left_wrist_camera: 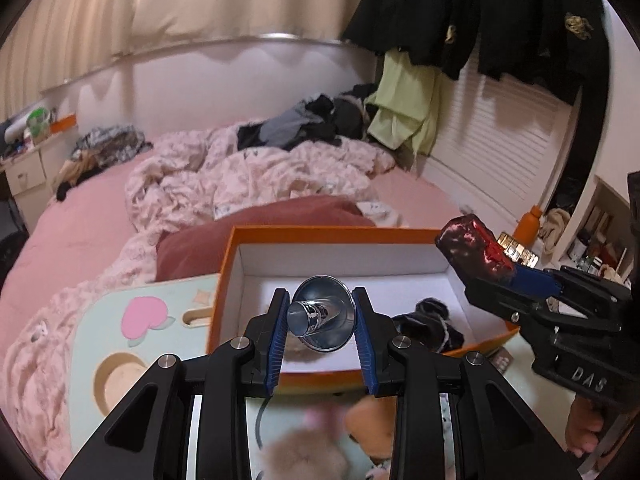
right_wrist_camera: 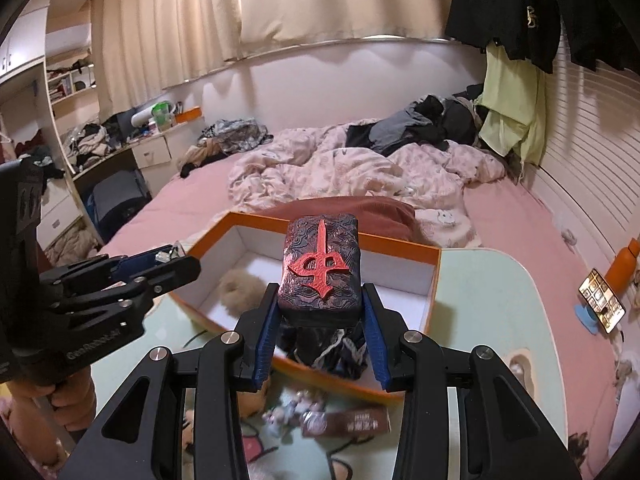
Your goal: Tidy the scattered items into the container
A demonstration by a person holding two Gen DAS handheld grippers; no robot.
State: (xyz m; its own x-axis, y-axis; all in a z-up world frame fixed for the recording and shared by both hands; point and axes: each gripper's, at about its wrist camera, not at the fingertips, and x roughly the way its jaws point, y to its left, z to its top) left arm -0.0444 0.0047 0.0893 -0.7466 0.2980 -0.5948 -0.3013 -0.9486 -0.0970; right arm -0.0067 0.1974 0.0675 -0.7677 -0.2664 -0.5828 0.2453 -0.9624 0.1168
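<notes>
Black claws (left_wrist_camera: 321,330), blue pads (left_wrist_camera: 279,334), silver screws.

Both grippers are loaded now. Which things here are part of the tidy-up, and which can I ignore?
Part of the job:
orange box
shiny metal funnel-shaped piece in left gripper
dark block with red symbol in right gripper
plush toys on the table

Ignore:
rumpled duvet
hanging clothes
phone

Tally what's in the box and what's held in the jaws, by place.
In box: 2, a beige pompom and a dark cloth
Held: 2, a chrome funnel and a dark block
Total: 4
</notes>
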